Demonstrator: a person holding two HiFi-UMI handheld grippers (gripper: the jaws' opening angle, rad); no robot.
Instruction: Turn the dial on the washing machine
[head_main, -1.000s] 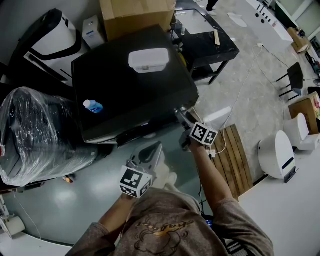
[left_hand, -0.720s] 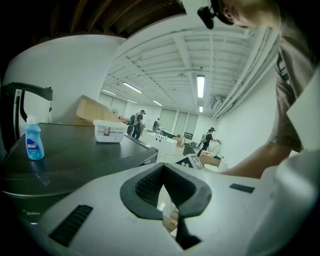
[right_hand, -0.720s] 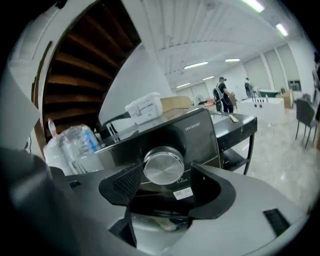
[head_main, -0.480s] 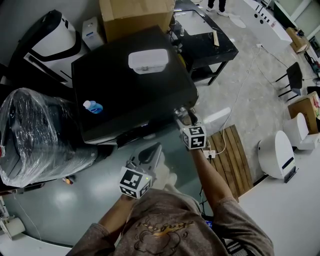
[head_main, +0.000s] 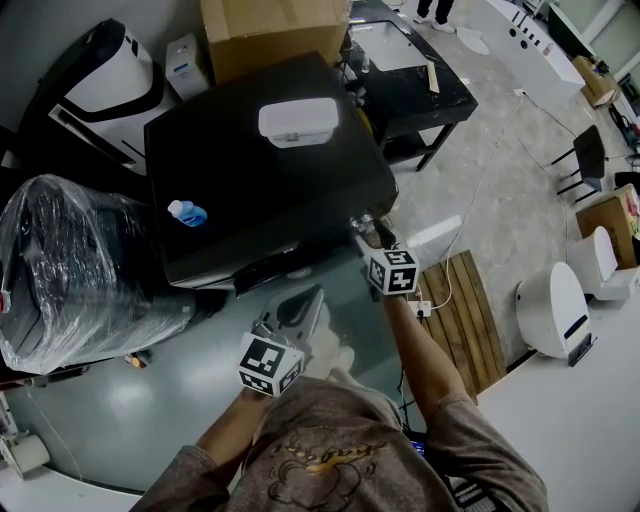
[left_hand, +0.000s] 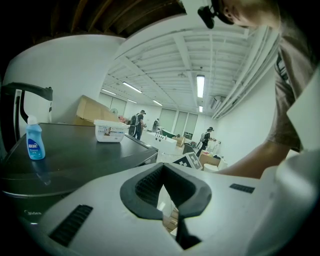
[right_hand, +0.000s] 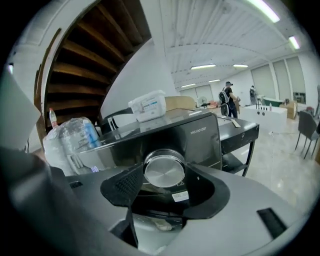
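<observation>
Where dial (right_hand: 164, 170) sits at washing machine (head_main: 260, 190) corner, floor (head_main: 500, 200) open: right gripper (head_main: 365, 232) jaws just closing, gripping it; left gripper (left_hand: 168, 192) jaws together, empty

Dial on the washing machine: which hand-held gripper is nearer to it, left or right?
Right. The right hand-held gripper clasps the dial, its jaws having just closed further on it; the left hand-held gripper hangs back, short of the washing machine.
</observation>
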